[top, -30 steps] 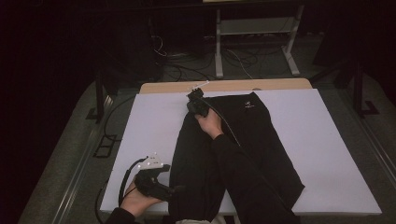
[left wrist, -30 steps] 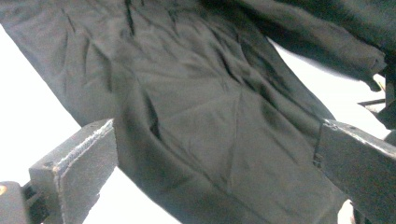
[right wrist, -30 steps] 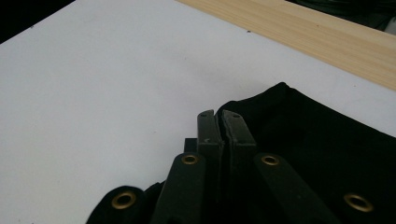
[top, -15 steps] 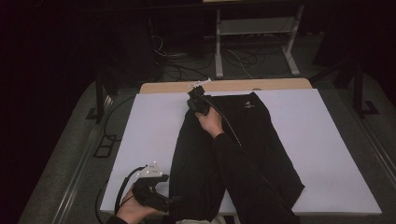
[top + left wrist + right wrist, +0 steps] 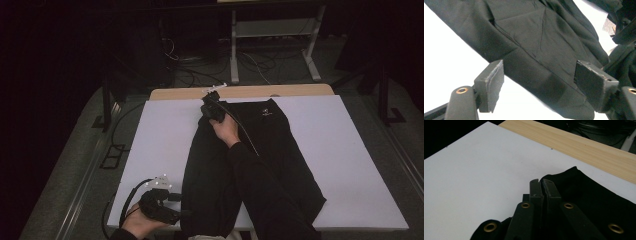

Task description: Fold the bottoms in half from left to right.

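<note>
Black trousers [image 5: 280, 145]: flat on white table [image 5: 165, 130]. Right gripper [image 5: 211, 102], arm outstretched, jaws together at far waistband; left gripper [image 5: 181, 213], near hem, jaws apart, just been closing.

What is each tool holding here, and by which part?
The right tool is shut on the black trousers at the waistband corner. The left tool, just closing, straddles the hem, not gripping.
</note>
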`<state>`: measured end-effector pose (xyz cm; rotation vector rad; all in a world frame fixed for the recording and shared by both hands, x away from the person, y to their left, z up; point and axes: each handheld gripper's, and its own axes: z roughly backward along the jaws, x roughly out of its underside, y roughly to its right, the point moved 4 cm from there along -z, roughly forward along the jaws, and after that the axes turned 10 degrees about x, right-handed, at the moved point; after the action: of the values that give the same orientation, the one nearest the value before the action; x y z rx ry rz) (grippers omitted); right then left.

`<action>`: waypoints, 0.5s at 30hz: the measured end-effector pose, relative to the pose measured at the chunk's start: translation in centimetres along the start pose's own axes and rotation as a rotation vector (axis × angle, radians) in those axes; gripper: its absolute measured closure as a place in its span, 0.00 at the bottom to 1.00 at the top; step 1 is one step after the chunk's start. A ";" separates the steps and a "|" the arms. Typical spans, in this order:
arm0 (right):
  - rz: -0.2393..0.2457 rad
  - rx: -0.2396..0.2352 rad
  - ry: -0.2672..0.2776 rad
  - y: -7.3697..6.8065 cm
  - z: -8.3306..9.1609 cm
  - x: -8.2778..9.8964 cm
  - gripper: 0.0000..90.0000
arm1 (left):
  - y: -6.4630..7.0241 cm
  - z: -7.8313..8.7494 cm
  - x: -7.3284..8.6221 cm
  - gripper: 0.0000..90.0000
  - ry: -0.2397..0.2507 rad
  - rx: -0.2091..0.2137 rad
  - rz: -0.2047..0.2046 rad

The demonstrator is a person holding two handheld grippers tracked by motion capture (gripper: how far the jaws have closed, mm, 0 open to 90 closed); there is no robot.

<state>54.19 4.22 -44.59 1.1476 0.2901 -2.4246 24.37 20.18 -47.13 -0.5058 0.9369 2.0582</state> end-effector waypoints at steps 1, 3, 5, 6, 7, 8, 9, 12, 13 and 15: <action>0.000 0.000 0.000 0.0 0.0 0.0 0.95 | 0.0 0.0 0.0 0.27 0.002 -0.001 0.006; -0.006 -0.001 0.002 0.0 0.0 0.0 0.95 | 0.0 0.0 -0.1 0.30 -0.004 -0.007 -0.001; -0.009 -0.001 0.009 0.0 0.0 -0.1 0.95 | 0.3 -0.2 -0.1 0.37 -0.015 -0.005 -0.025; -0.009 -0.002 0.012 0.0 0.0 -0.1 0.95 | 0.7 -0.5 -0.1 0.42 -0.042 -0.009 -0.069; -0.009 -0.002 0.012 0.0 0.0 -0.1 0.95 | 0.7 -0.5 -0.1 0.44 -0.042 -0.009 -0.069; -0.009 -0.001 0.012 0.1 0.0 -0.1 0.95 | 0.9 -0.7 -0.2 0.44 -0.056 -0.013 -0.082; -0.007 -0.001 0.012 0.1 0.0 -0.1 0.95 | 0.9 -0.8 -0.3 0.48 -0.065 -0.015 -0.091; -0.008 -0.001 0.012 0.1 0.0 -0.1 0.95 | 1.2 -1.3 -0.6 0.55 -0.091 -0.045 -0.119; -0.006 -0.003 0.012 0.0 0.0 -0.1 0.95 | 1.2 -1.3 -0.7 0.62 -0.096 -0.061 -0.124; -0.004 -0.003 0.013 0.0 0.0 -0.1 0.95 | 1.2 -1.4 -0.8 0.66 -0.100 -0.102 -0.129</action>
<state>54.18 4.26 -44.50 1.1629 0.3007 -2.4202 23.89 18.27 -46.99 -0.4992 0.7249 2.0021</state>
